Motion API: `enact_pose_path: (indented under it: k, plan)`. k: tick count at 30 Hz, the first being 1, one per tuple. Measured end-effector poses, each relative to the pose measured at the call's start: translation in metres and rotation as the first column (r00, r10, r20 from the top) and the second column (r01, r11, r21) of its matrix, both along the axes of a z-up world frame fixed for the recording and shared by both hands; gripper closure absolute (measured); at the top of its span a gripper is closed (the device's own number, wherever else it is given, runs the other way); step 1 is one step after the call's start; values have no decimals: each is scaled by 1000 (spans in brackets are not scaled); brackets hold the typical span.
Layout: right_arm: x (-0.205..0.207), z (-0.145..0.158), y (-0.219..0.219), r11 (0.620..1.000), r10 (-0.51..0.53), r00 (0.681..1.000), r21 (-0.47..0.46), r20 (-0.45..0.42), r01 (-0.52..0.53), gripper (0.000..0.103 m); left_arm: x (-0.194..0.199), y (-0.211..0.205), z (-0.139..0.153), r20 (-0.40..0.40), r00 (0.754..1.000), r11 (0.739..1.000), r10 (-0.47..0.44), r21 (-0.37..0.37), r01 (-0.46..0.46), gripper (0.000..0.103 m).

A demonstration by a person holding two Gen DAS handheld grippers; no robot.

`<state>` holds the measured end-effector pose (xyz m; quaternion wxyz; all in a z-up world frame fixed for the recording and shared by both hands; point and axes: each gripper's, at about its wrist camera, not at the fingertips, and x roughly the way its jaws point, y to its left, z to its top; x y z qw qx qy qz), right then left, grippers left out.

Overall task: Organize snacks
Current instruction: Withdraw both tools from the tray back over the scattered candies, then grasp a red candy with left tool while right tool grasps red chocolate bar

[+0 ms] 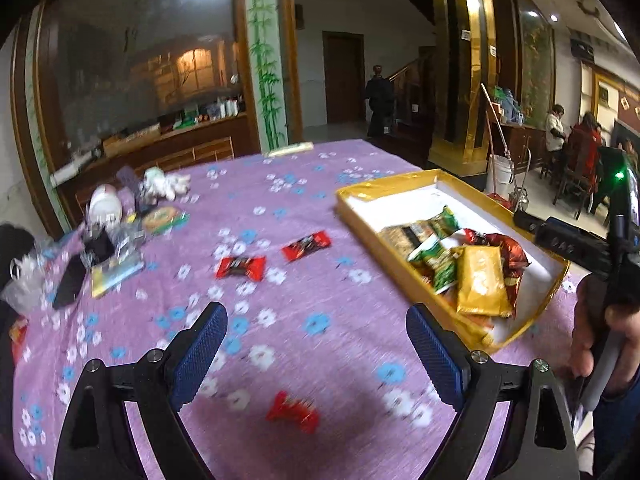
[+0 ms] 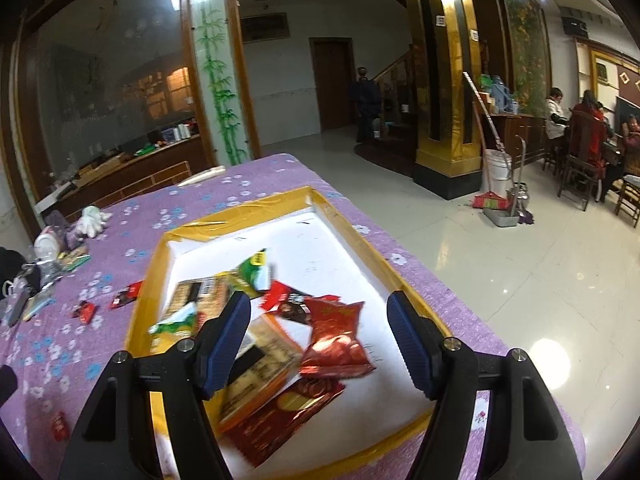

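Observation:
Over the purple flowered tablecloth (image 1: 320,208), my left gripper (image 1: 316,320) is open with nothing between its fingers. Three red snack packets lie loose on the cloth: one (image 1: 240,267) ahead, one (image 1: 306,245) beyond it, and one (image 1: 294,412) blurred, just below the fingers. To the right, a yellow-rimmed box (image 1: 384,186) with a white floor holds several green, gold and red packets. My right gripper (image 2: 318,308) hangs open above that box (image 2: 256,210). Under it, a red packet (image 2: 336,340) lies on the pile, touching neither pad. In the left wrist view, a hand holds the right gripper (image 1: 576,248).
Clutter fills the table's left side: a dark phone (image 1: 70,282), a white cup (image 1: 105,204), white gloves (image 1: 164,184) and small packs. The table edge drops to a shiny tiled floor (image 2: 520,280) on the right. A bucket and broom (image 2: 496,184) stand there, and people sit far back.

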<state>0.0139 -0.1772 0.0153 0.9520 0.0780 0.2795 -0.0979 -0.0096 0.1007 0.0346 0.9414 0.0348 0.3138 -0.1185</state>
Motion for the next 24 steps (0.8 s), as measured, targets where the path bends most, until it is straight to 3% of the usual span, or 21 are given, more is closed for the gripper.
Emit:
enact_pose_path:
  k: [3,6,12,17,24]
  plan:
    - [-8,11,5,998,58,998,34,23,-59,33,3,27,-7,-69,998,998,1,-66,-5,10]
    - [-10,17,14,989,130,991,67,23,-132,33,4,41,-16,-114,993,997,-1,-75,-8,13]
    - [-10,20,35,931,313,950,197,-2,-306,33,2,31,-35,-203,978,999,-47,-6,47,40]
    - [-18,22,50,920,359,933,166,4,-355,33,3,24,-53,-254,965,997,-66,18,73,50]
    - [-23,21,62,906,399,917,155,6,-395,33,13,21,-72,-301,952,997,-51,39,66,51]
